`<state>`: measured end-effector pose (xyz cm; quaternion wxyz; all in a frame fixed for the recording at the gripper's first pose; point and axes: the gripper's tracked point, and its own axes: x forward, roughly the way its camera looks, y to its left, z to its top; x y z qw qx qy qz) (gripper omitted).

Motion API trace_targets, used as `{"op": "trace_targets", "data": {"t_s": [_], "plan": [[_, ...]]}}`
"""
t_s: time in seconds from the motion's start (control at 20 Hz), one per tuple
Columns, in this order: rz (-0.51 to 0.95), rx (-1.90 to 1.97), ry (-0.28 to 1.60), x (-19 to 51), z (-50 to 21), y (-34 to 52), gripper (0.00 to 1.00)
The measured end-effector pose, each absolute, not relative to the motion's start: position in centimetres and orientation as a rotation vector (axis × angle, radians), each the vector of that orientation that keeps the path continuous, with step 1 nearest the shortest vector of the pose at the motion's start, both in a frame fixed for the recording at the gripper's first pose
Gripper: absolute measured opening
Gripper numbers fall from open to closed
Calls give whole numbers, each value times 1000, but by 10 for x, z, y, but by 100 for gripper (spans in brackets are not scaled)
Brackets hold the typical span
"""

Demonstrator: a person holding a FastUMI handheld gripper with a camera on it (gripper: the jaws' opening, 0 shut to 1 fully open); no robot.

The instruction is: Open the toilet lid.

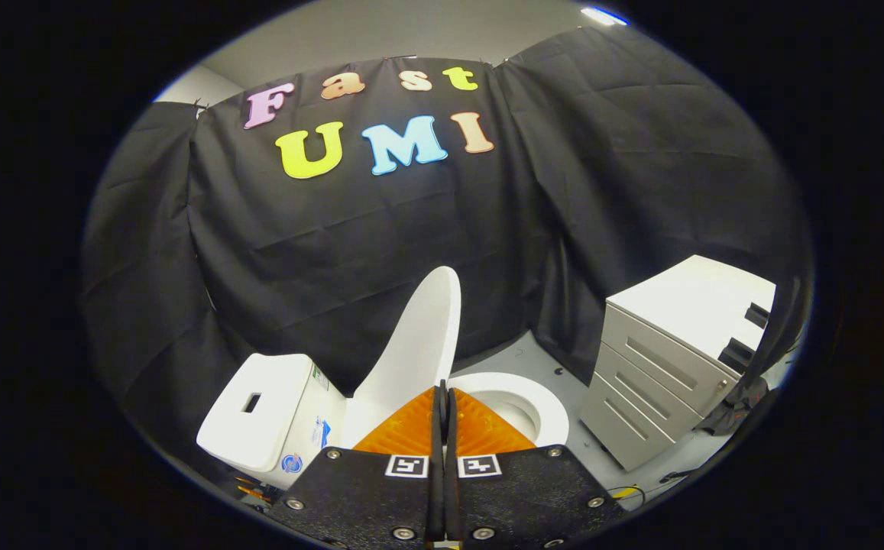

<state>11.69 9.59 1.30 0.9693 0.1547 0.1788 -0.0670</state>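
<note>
Two orange ribbed fingers [443,428] pressed together before the smooth upright lid [419,344].

White toilet lid [419,344] raised upright over bowl [541,409].

Raised lid [419,344] and drawer cabinet [671,359] flank seemingly open floor [533,355].
</note>
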Motion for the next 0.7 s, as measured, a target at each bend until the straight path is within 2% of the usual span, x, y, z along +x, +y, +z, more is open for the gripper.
{"op": "trace_targets", "data": {"t_s": [0.7], "plan": [[-80,151,301,117,52,154,0]]}}
